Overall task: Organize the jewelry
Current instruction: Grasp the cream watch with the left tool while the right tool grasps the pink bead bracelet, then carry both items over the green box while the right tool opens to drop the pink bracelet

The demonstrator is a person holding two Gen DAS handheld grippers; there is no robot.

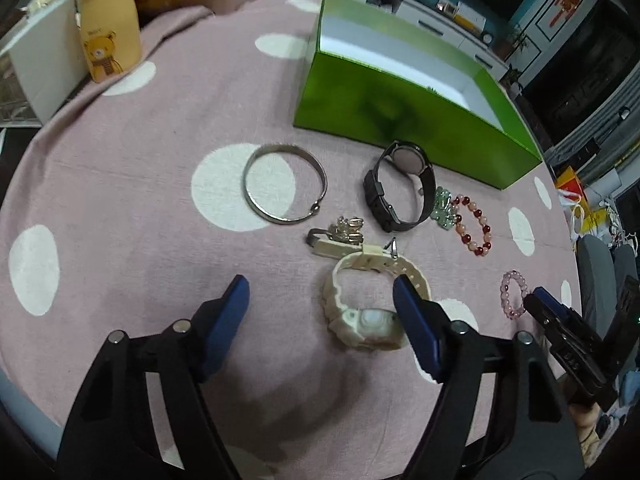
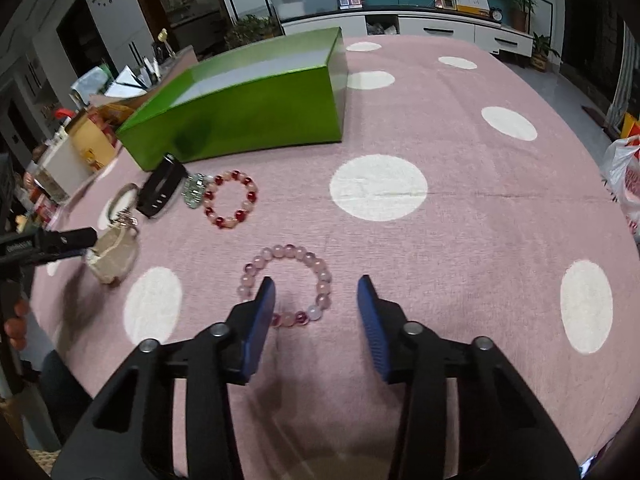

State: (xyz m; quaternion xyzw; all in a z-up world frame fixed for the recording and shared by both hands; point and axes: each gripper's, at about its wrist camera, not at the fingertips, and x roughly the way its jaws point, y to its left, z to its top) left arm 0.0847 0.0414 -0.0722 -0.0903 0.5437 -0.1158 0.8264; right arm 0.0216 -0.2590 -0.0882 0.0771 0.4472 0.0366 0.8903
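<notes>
Your right gripper (image 2: 316, 292) low over the pink bead bracelet (image 2: 286, 286), jaws apart astride it, green box (image 2: 248, 120) beyond

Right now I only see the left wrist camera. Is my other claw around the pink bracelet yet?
Observer: Nearly. The right claw is open over the pink bracelet. The near beads lie between its fingers, and the pads are not pressing them.
Operator: Are both fingers outside the ring?
Observer: No. One finger hides a bit of the ring's left side; the other stands outside it on the right.
Operator: What's past it on that side?
Observer: A white plastic bag with red print, at the far right edge of the view.
</notes>
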